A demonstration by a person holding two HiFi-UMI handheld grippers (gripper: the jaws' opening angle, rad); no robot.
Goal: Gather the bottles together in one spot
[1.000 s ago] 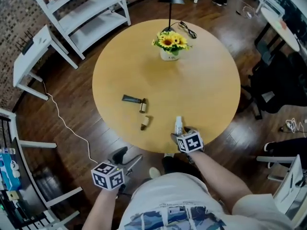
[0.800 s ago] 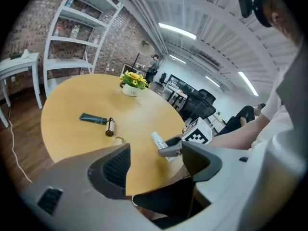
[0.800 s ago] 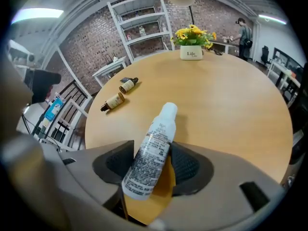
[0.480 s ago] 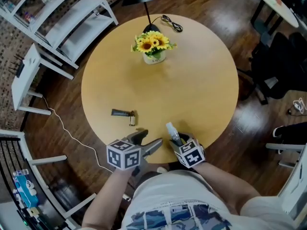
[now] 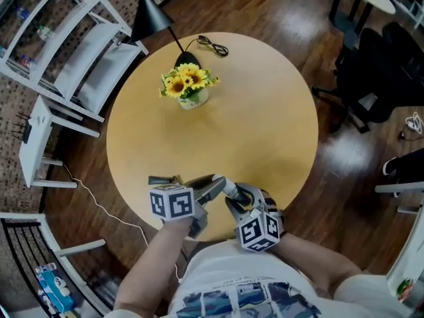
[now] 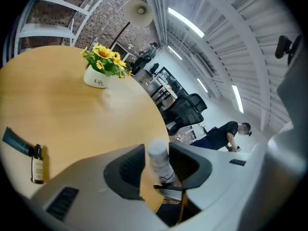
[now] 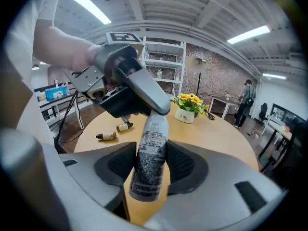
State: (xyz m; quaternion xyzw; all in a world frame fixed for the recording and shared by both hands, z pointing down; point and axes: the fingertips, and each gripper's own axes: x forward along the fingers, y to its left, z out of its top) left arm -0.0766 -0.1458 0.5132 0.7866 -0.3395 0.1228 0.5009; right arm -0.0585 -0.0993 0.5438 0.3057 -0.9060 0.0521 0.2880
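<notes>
With the sunflower pot (image 5: 189, 99) as the mark, everything in play sits well apart from it, at the edge of the round table (image 5: 265, 111) nearest the person. There the right gripper (image 7: 153, 165) clamps a tall spray bottle (image 7: 154, 134) by its lower body. Its jaws have just closed in, and both pads press on the printed label. The bottle is held tilted, clear of the tabletop, with its top end toward the pot. The left gripper (image 6: 158, 166) reaches across that top from the person's left. Its jaws have just been closing and now stand narrow, with the white cap (image 6: 158, 152) pinched between the pads, so both grippers hold the one bottle. Two small amber bottles (image 7: 107, 136) lie on their sides on the tabletop, also far from the pot, to the person's left of the held bottle. A dark tube (image 6: 14, 141) lies just beside one of them.
</notes>
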